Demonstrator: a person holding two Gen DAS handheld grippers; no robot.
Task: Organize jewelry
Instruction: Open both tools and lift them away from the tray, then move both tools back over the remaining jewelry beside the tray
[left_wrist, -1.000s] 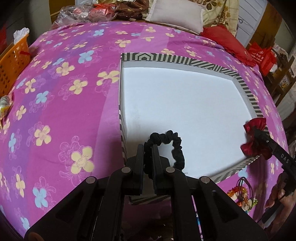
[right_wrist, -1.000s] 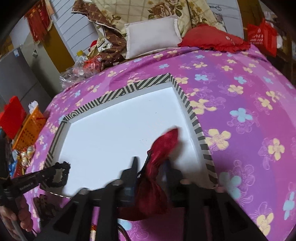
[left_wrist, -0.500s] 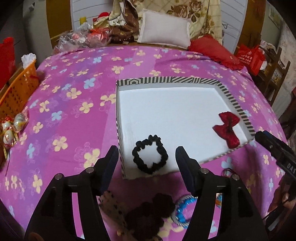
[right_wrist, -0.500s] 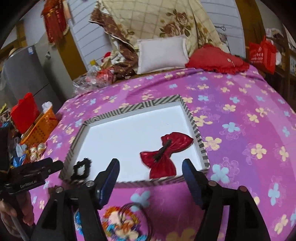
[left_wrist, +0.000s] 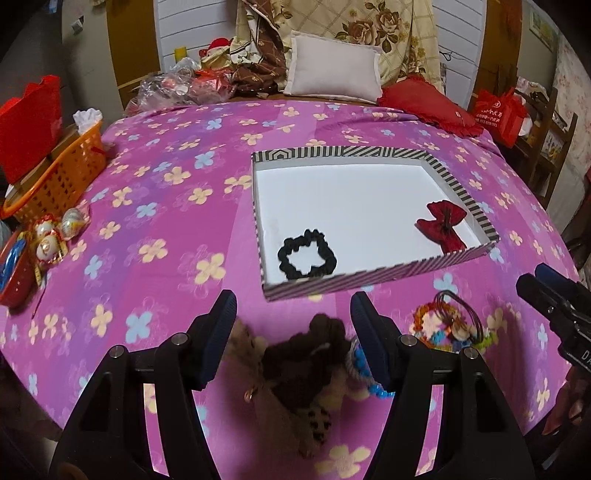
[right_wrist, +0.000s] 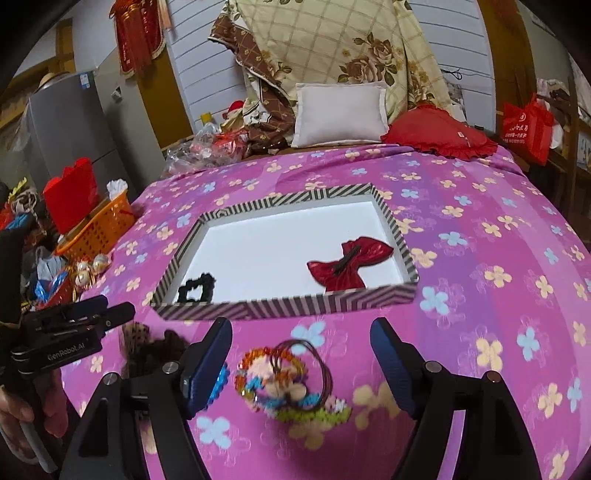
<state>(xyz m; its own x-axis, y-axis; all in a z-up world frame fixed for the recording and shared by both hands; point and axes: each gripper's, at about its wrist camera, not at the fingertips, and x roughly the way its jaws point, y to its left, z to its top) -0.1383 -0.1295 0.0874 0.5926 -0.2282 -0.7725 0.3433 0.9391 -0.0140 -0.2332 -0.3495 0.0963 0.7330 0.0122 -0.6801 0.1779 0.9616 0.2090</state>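
A bed covered in a pink sheet printed with yellow and blue flowers (left_wrist: 155, 206) carries a shallow white-floored box with a black-and-white striped rim (left_wrist: 373, 275) near its middle. Just before the box's near wall lie a blurred heap of brown fabric hair ties (left_wrist: 314, 354) and a tangle of multicoloured beaded bracelets (right_wrist: 288, 380). At the far end rest a white rectangular pillow (left_wrist: 334, 72) and a red frilled cushion (left_wrist: 428, 103).

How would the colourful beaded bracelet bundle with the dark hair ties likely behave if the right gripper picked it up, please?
The colourful beaded bracelet bundle is probably floppy, being looped strands. Its dark thin hair ties lie loosely on top and may slide off. It looks light, and the soft pink floral bedspread should keep it from rolling.
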